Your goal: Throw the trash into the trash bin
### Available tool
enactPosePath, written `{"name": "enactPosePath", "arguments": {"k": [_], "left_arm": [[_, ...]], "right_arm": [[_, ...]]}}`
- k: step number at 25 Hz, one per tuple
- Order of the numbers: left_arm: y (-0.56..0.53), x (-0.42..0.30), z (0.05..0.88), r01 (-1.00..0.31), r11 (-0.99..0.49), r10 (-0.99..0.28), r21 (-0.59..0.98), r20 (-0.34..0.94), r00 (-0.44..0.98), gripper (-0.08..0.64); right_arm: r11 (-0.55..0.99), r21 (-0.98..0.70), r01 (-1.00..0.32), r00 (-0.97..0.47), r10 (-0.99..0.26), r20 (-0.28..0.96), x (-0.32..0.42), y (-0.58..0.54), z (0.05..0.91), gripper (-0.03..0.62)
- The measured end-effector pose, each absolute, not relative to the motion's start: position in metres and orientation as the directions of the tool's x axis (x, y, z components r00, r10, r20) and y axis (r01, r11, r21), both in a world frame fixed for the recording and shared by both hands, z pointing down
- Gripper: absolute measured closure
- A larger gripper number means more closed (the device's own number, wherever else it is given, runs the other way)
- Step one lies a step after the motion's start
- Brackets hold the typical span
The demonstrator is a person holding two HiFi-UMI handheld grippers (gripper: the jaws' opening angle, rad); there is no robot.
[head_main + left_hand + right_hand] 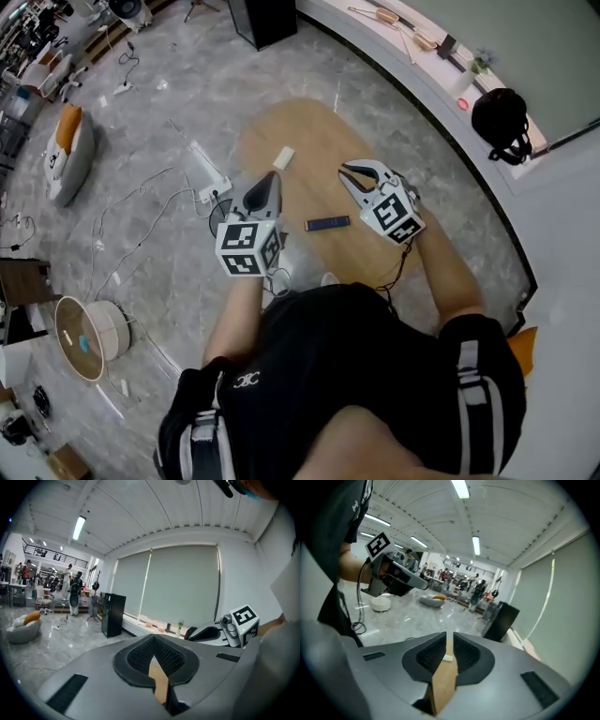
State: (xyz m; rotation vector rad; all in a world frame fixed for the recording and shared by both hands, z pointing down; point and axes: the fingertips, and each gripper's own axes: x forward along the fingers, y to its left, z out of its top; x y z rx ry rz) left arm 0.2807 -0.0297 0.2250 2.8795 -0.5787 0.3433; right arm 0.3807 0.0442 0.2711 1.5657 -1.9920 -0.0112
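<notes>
Left hand-held gripper point(273, 177) and right hand-held gripper point(345, 172) both clenched and empty, poised over the counter point(323, 131). The white scrap point(283, 157) near its far-left edge is probably the trash to grab.

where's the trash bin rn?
Head view, lower left: the round white trash bin stands on the floor at the person's left side, well apart from the oval wooden table.

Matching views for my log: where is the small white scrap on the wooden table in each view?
Head view: white scrap on the table, beyond the left tool.
Left gripper view: not visible.
Right gripper view: white scrap seen through the jaw gap.
Shared landmark: black cabinet.
</notes>
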Motion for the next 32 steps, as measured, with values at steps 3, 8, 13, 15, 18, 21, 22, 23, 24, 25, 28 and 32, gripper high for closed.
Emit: {"name": "enactPosePath", "arguments": {"k": [3,8,13,15,18,21,22,23,24,25,28,32], "left_arm": [[-0.027,0.273,0.243,-0.417,-0.894,-0.362,0.166,0.285,0.888,0.548],[-0.028,0.262,0.284,-0.442,-0.872,-0.362,0.211,0.330,0.872,0.548],[-0.031,0.252,0.351,-0.460,-0.861,-0.349,0.216,0.404,0.845,0.548],[-0.027,0.251,0.385,-0.448,-0.870,-0.326,0.206,0.442,0.836,0.548],[-0.022,0.258,0.447,-0.425,-0.873,-0.272,0.239,0.484,0.832,0.548],[-0.025,0.267,0.509,-0.417,-0.870,-0.242,0.262,0.511,0.825,0.548],[-0.026,0.268,0.529,-0.420,-0.865,-0.234,0.275,0.519,0.822,0.548],[-0.025,0.268,0.548,-0.425,-0.857,-0.227,0.293,0.526,0.820,0.548],[-0.024,0.267,0.567,-0.430,-0.847,-0.220,0.311,0.532,0.817,0.548],[-0.023,0.266,0.585,-0.436,-0.839,-0.215,0.325,0.538,0.815,0.548],[-0.022,0.259,0.639,-0.453,-0.823,-0.210,0.344,0.556,0.804,0.548],[-0.031,0.238,0.708,-0.492,-0.804,-0.223,0.334,0.597,0.770,0.548]], "right_arm": [[0.464,0.253,-0.849,-0.244,-0.769,0.591,0.368,0.051,0.317,0.447],[0.561,0.216,-0.800,-0.267,-0.653,0.709,0.360,0.051,0.381,0.410],[0.637,0.192,-0.747,-0.278,-0.561,0.780,0.346,0.052,0.448,0.408],[0.655,0.164,-0.737,-0.295,-0.531,0.795,0.338,0.053,0.479,0.408],[0.660,0.091,-0.746,-0.325,-0.479,0.815,0.332,0.055,0.535,0.409],[0.670,0.035,-0.742,-0.342,-0.423,0.839,0.328,0.053,0.600,0.408],[0.669,0.024,-0.743,-0.344,-0.412,0.844,0.327,0.052,0.620,0.408],[0.665,0.014,-0.746,-0.344,-0.403,0.848,0.327,0.052,0.640,0.408],[0.658,0.005,-0.753,-0.340,-0.396,0.853,0.328,0.052,0.660,0.408],[0.650,0.001,-0.760,-0.333,-0.391,0.858,0.331,0.052,0.678,0.408],[0.647,0.003,-0.762,-0.309,-0.369,0.877,0.341,0.049,0.729,0.408],[0.683,-0.017,-0.730,-0.315,-0.315,0.895,0.344,0.049,0.779,0.390]]}}
